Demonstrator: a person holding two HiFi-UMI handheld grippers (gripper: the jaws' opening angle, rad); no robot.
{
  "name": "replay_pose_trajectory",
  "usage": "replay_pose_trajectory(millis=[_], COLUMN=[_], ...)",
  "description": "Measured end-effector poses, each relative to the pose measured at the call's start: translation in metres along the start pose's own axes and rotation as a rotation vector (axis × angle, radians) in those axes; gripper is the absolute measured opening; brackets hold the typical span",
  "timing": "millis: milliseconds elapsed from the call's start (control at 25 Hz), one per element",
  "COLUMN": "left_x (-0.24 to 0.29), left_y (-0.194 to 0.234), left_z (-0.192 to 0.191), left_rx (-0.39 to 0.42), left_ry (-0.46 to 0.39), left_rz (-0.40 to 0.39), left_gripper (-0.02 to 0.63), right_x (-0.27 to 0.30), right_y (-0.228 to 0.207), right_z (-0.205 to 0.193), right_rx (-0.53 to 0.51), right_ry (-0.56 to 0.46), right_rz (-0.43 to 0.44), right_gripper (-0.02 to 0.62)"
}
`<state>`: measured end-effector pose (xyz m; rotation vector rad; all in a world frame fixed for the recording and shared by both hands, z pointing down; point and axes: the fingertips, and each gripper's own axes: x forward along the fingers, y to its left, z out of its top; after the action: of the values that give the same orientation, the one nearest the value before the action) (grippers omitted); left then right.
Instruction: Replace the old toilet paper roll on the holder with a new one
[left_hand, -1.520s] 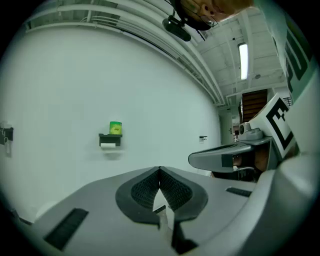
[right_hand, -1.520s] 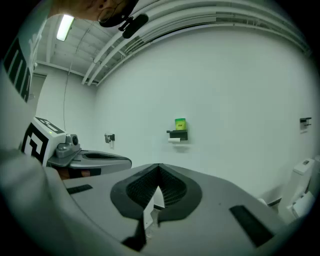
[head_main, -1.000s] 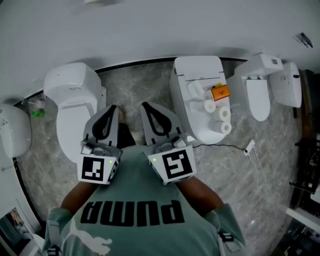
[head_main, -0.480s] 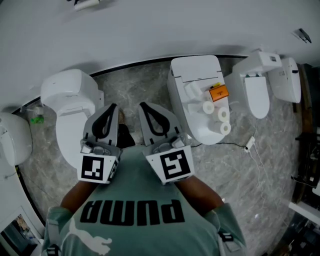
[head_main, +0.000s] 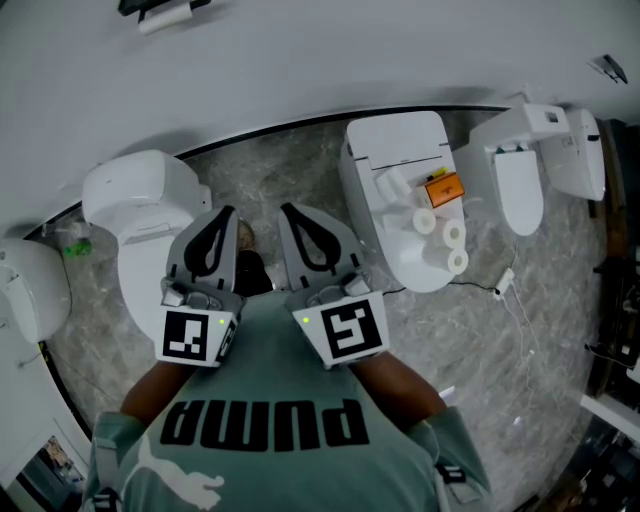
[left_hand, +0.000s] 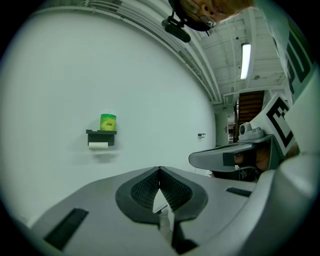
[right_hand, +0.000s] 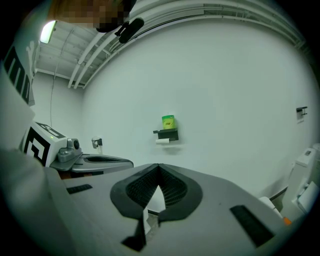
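Observation:
On the white wall hangs a black holder (left_hand: 100, 136) with the old white roll (left_hand: 98, 145) under its shelf and a green can (left_hand: 108, 122) on top. The right gripper view shows the same holder (right_hand: 167, 134), roll (right_hand: 162, 141) and can (right_hand: 168, 121), some way ahead. In the head view the holder (head_main: 163, 12) is at the top left. Three new rolls (head_main: 455, 236) lie on a closed toilet lid (head_main: 400, 265) at the right. My left gripper (head_main: 226, 214) and right gripper (head_main: 287, 211) are held side by side near my chest, both shut and empty, pointing at the wall.
Several white toilets stand along the wall: one at the left (head_main: 150, 215), one at the far left (head_main: 30, 290), others at the right (head_main: 520, 180). An orange packet (head_main: 443, 188) lies by the new rolls. A cable (head_main: 500, 290) runs over the grey marble floor (head_main: 270, 165).
The whole head view has shifted: the wall holder has come further into the top left and the toilets have slid slightly. Both grippers keep their pose, shut.

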<state>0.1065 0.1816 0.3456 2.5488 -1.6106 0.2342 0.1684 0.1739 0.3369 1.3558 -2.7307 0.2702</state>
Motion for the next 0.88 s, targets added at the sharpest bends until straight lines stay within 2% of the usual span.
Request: replay_pose_trajectory(millis=[880], left_x=[0.02], left_y=[0.097], left_z=[0.029], left_rx=[-0.022], left_ry=[-0.06], left_rz=[0.028], left_gripper=[0.003], right_x=[0.092], right_y=[0.023], right_z=[0.043], right_rx=[-0.017], right_ry=[-0.041], right_rz=[-0.002], right_gripper=[0.005])
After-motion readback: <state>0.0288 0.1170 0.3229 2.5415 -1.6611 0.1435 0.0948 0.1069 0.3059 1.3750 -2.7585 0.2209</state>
